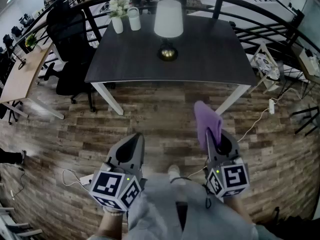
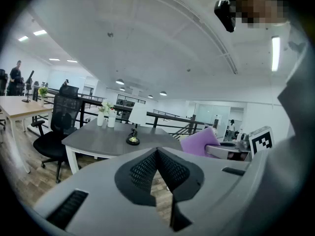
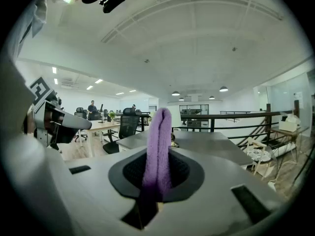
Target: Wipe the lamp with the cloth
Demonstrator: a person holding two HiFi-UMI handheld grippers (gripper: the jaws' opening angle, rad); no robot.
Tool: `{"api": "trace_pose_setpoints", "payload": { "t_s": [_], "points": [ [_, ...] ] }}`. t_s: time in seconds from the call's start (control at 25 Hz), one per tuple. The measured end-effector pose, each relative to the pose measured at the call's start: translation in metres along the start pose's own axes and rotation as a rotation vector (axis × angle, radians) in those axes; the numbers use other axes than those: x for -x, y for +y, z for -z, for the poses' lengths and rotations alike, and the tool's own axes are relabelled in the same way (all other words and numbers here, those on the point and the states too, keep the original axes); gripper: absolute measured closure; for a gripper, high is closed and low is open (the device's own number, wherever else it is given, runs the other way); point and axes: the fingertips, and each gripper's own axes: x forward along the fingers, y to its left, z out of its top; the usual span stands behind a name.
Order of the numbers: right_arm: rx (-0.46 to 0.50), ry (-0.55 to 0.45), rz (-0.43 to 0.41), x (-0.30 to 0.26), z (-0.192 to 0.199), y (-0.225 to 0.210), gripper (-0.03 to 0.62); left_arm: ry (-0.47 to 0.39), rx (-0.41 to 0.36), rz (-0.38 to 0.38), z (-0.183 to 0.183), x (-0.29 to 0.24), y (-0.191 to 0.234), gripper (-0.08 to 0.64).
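A lamp (image 1: 168, 25) with a white shade and a round brass base stands on the dark grey table (image 1: 215, 59) ahead; the left gripper view shows the lamp (image 2: 135, 124) small and far. My right gripper (image 1: 209, 136) is shut on a folded purple cloth (image 1: 206, 120), which sticks up from between its jaws. In the right gripper view the cloth (image 3: 157, 151) hides most of the lamp. My left gripper (image 1: 135, 145) is shut with nothing in it, jaws pressed together. Both grippers hang low over the wood floor, well short of the table.
White vases with flowers (image 1: 120, 13) stand at the table's back left. A black office chair (image 1: 70, 39) is left of the table, next to a light wood desk (image 1: 20, 74). A black railing (image 1: 260, 19) runs behind. Cables (image 1: 260, 116) lie on the floor at right.
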Motion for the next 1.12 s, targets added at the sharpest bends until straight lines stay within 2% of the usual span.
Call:
{"api": "trace_pose_setpoints", "payload": {
  "t_s": [0.32, 0.68, 1.12],
  "points": [
    [0.019, 0.008, -0.027, -0.01, 0.005, -0.022, 0.545, -0.011, -0.005, -0.013, -0.003, -0.024, -0.014, 0.548],
    [-0.015, 0.0, -0.022, -0.023, 0.008, -0.043, 0.543, -0.013, 0.005, -0.037, -0.002, -0.04, -0.014, 0.548],
    [0.033, 0.021, -0.017, -0.032, 0.008, -0.057, 0.543, -0.016, 0.038, -0.075, 0.0, -0.048, -0.008, 0.548]
  ]
}}
